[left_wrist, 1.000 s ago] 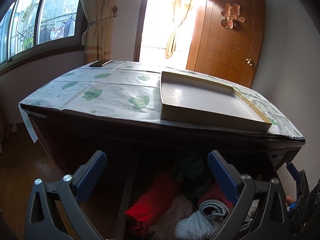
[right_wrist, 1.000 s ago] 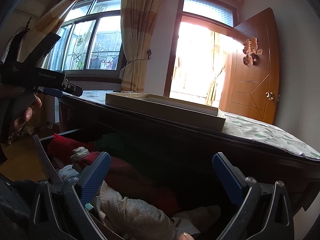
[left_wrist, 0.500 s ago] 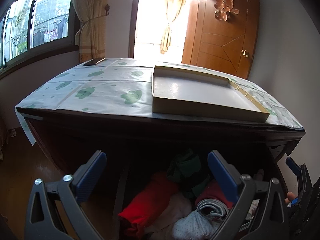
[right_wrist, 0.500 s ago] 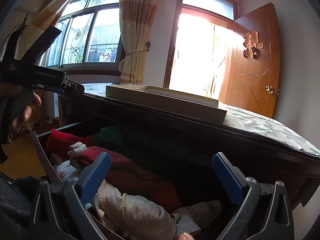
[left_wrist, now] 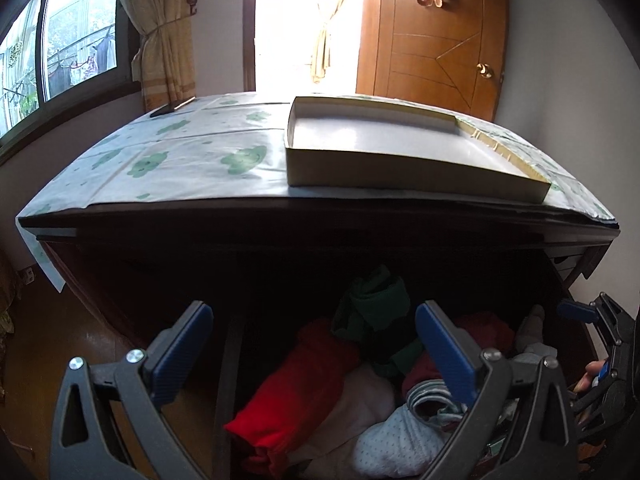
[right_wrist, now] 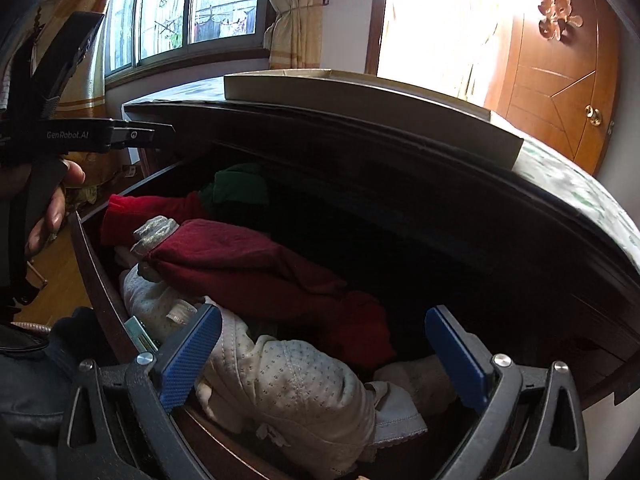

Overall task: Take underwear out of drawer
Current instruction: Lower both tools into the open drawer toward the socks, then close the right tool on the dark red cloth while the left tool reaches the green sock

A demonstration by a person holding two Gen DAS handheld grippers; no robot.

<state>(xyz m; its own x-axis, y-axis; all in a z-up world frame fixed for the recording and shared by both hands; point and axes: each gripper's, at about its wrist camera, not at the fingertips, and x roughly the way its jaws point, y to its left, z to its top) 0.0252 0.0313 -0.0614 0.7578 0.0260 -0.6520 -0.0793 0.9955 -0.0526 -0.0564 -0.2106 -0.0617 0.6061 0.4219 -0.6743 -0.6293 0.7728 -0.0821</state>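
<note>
The open drawer (right_wrist: 100, 276) under the dark wooden table holds a heap of underwear: a cream dotted piece (right_wrist: 288, 388), a dark red piece (right_wrist: 248, 268), a bright red piece (left_wrist: 296, 384) and a green piece (left_wrist: 376, 312). My right gripper (right_wrist: 324, 356) is open, low over the cream dotted piece and dark red piece. My left gripper (left_wrist: 316, 352) is open and empty above the drawer's left part, over the bright red piece. The left gripper's body also shows in the right wrist view (right_wrist: 80, 136), held in a hand.
The table top (left_wrist: 192, 160) carries a white cloth with green prints and a shallow cardboard tray (left_wrist: 400, 156). A dark flat object (left_wrist: 172, 106) lies at its far left corner. A wooden door, curtains and windows stand behind. Wooden floor lies at left.
Both grippers have dropped lower and closer to the drawer. The right one has tilted down, so the clothes fill more of its view. Both stay open.
</note>
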